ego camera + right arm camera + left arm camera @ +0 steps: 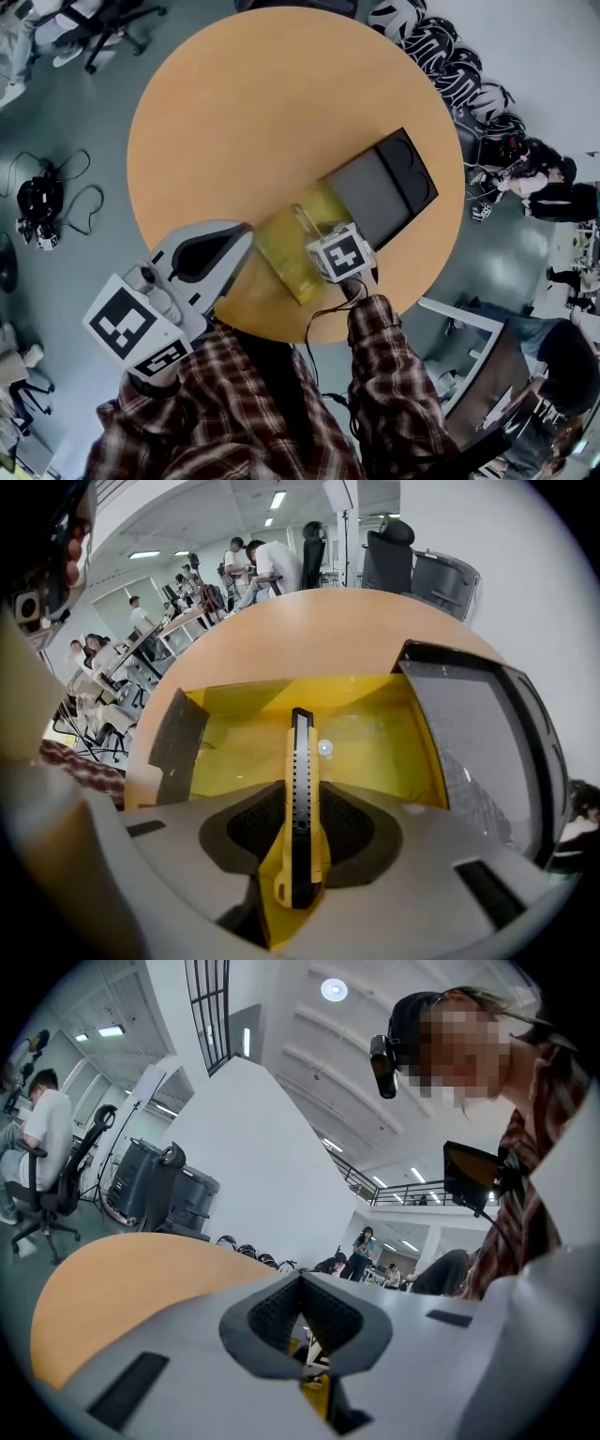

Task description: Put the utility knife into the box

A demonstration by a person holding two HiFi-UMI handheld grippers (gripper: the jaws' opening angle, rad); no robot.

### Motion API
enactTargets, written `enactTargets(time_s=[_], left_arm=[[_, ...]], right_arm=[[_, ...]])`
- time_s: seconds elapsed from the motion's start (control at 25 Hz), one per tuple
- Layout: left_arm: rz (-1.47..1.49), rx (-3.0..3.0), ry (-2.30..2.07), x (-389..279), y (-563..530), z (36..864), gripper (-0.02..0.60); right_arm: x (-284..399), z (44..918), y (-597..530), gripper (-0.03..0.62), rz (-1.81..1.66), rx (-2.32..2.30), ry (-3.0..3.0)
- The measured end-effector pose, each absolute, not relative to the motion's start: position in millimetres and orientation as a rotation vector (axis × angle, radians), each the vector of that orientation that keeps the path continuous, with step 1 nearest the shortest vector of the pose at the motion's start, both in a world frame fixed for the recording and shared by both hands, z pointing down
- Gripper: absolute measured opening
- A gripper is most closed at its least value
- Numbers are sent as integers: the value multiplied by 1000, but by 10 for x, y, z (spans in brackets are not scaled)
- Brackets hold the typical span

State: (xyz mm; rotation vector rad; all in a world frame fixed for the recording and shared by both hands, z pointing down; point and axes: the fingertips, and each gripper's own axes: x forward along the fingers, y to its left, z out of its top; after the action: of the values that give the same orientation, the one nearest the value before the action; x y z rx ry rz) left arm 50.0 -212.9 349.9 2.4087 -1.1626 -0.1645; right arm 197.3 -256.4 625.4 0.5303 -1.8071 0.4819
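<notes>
A yellow and black utility knife (pixel 300 789) is clamped upright between the jaws of my right gripper (pixel 300 810), its tip pointing into the open yellow box (pixel 375 742). In the head view the right gripper (pixel 317 236) hovers over the yellow box (pixel 279 251), which lies near the front edge of the round orange table (pixel 262 112). The box's black lid (pixel 384 187) lies open to the right of it. My left gripper (pixel 242 234) sits at the box's left side, jaws together and empty. Its own view shows the pads (pixel 281 1312) meeting, with a bit of yellow below them.
The lid (pixel 469 733) fills the right of the right gripper view. Bare tabletop (pixel 112 1279) stretches beyond the box. Off the table, black helmets (pixel 450 56) are piled at the back right. An office chair (pixel 94 28) and cables (pixel 42 202) are on the floor to the left.
</notes>
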Motion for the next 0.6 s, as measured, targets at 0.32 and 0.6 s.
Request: enactTargets(time_s=[0.32, 0.6], left_arm=[[-179, 2409, -1167, 440, -2078, 3463, 11], [-183, 2449, -1128, 425, -2070, 3381, 11]], right_arm=[[1899, 6256, -2535, 124, 475, 514, -1799], [1829, 6229, -2506, 124, 526, 559, -1862]])
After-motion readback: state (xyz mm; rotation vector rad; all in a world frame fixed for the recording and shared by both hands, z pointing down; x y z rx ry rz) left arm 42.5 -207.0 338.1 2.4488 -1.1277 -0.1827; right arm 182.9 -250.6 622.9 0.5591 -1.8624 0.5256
